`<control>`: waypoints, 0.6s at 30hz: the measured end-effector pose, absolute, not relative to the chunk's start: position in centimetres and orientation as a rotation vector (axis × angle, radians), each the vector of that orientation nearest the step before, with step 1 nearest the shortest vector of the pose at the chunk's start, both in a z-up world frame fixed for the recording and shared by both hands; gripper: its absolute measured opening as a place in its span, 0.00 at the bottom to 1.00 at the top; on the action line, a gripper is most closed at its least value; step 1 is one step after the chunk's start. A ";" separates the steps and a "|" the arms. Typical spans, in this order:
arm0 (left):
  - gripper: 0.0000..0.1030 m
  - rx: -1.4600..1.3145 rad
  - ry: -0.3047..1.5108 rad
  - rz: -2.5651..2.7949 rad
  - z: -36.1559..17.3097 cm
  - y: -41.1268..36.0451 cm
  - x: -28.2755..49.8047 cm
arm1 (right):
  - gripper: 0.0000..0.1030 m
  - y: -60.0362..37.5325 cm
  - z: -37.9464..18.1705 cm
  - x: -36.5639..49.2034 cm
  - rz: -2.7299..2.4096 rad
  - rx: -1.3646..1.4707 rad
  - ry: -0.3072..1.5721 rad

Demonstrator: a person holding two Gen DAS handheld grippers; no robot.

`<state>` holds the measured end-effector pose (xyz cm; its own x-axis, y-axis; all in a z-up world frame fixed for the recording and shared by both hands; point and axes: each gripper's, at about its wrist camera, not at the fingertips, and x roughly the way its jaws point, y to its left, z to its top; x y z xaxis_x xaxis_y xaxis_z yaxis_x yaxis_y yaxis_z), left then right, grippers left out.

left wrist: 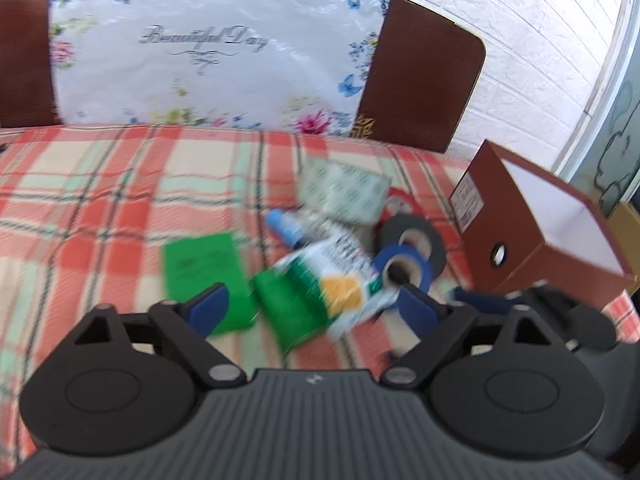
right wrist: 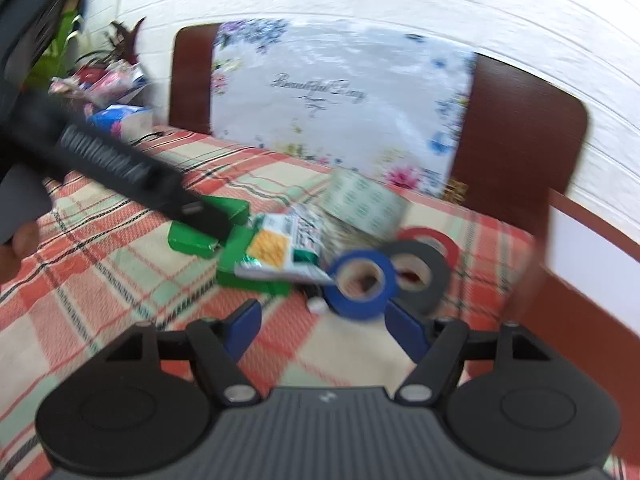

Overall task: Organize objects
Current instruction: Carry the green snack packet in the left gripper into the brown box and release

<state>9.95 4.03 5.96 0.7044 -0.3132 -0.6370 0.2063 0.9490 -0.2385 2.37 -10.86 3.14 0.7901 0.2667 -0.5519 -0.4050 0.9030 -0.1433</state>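
A pile of small items lies on the plaid tablecloth (left wrist: pixel 100 200). It holds two green boxes (left wrist: pixel 200 268), a foil packet (left wrist: pixel 340 276), a blue-capped bottle (left wrist: pixel 286 228), a patterned box (left wrist: pixel 344 192) and red (left wrist: pixel 400 198), black (left wrist: pixel 414 240) and blue tape rolls (left wrist: pixel 402 270). My left gripper (left wrist: pixel 314 308) is open just short of the green boxes and the packet, gripping nothing. My right gripper (right wrist: pixel 324 330) is open too, with the blue tape roll (right wrist: pixel 360 280) just beyond its right finger (right wrist: pixel 406 332). The left tool's black body (right wrist: pixel 120 168) reaches over a green box (right wrist: pixel 200 232).
An open brown box (left wrist: pixel 540 232) stands at the table's right edge. Behind the table are two brown chair backs (left wrist: pixel 424 76) and a floral plastic bag (left wrist: pixel 212 48) against a white brick wall. In the right wrist view, plants and clutter (right wrist: pixel 108 76) sit at the far left.
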 end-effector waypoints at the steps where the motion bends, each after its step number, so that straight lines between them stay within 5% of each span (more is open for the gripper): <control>1: 0.84 -0.150 0.740 -0.292 5.8 3.7 10.7 | 0.68 -10.6 2.9 3.1 0.387 -0.261 0.551; 4: 0.80 -0.172 0.794 -0.277 4.5 3.6 12.9 | 0.70 -9.5 2.5 4.8 0.444 -0.247 0.535; 6: 0.62 -0.220 0.851 -0.305 3.1 4.0 14.1 | 0.69 -9.0 2.0 6.2 0.477 -0.230 0.560; 8: 0.44 -0.248 0.840 -0.346 2.8 4.0 13.8 | 0.58 -8.7 1.2 7.4 0.488 -0.199 0.600; 11: 0.41 -0.228 0.823 -0.345 4.4 3.0 12.6 | 0.47 -9.7 1.9 7.1 0.477 -0.124 0.598; 18: 0.42 -0.136 0.579 -0.568 11.8 -6.1 9.2 | 0.47 -17.1 7.2 0.2 0.226 -0.126 0.307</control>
<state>9.23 -6.07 11.78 0.6889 -0.5435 -0.4796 0.4692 0.8387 -0.2765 0.25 -17.14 7.21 0.9282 0.2008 -0.3134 -0.2391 0.9669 -0.0887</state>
